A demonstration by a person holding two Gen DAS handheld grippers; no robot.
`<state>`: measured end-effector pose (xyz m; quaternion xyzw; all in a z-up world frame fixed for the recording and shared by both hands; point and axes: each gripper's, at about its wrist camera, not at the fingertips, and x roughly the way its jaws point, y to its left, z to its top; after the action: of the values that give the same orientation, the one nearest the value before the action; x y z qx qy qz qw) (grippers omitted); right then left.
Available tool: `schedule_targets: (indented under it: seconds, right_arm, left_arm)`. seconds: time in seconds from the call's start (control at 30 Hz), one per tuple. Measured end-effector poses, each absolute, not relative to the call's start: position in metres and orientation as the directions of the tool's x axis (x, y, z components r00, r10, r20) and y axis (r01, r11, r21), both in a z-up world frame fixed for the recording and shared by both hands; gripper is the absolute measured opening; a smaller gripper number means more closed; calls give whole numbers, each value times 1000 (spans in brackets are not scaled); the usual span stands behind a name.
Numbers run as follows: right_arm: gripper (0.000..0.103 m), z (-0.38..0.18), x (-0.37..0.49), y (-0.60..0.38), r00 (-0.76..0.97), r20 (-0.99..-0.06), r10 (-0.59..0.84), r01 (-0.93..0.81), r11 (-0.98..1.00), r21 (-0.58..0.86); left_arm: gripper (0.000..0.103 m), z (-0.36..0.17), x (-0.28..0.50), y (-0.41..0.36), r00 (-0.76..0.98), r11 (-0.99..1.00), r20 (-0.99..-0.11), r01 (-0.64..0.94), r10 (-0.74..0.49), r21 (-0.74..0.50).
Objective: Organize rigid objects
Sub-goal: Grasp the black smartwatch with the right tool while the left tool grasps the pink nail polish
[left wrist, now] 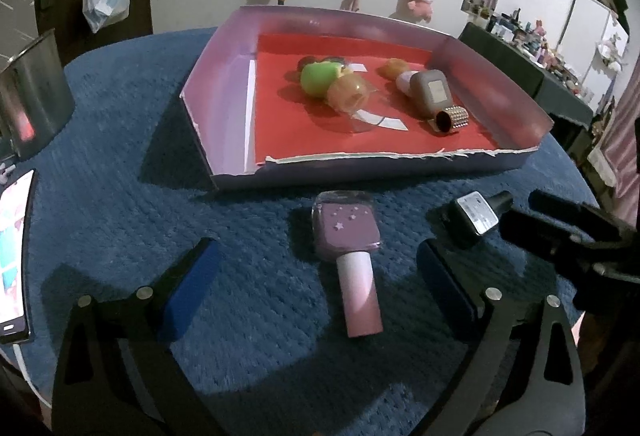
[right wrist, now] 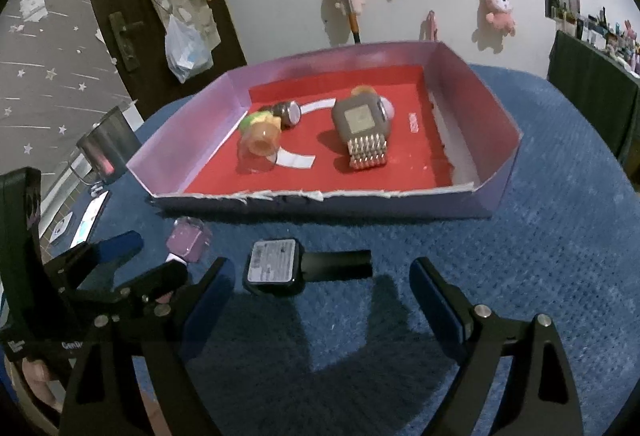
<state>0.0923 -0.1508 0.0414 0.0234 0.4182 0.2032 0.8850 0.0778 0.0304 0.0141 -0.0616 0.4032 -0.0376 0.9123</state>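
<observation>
Left wrist view: the left claw (left wrist: pixel 316 276) hangs wide open, gripping nothing, its pads either side of the purple nail-polish bottle (left wrist: pixel 350 256) lying on the blue desk (left wrist: pixel 248 220). Right wrist view: the right claw (right wrist: pixel 320 284) gapes open too, the black smartwatch (right wrist: pixel 276 266) lying on the desk between its tips. Beyond sits the red-lined tray (right wrist: pixel 496 131), holding a grey case (right wrist: pixel 360 117), a studded band (right wrist: pixel 368 155), an orange capsule (right wrist: pixel 262 139) and a green one (left wrist: pixel 318 77).

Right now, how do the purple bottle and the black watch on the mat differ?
The purple bottle is pale with a pink cap; the black watch is dark with a white label. The bottle lies before the left gripper, the watch before the right gripper. Both lie flat outside the tray.
</observation>
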Motion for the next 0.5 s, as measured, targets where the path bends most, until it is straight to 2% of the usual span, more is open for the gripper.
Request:
schedule_targets:
  seconds: [0.17,0.5]
  right_arm:
    - [92,33,94,-142,555,-742,377,-351,914,202]
    - [92,26,98,-131,558,-751,352,-367,917,156]
  left_arm:
    - [89,10,87,33,659,988,-741,17,-125,-151]
    - [89,8,97,29,657,994,-749,6,-84,-106]
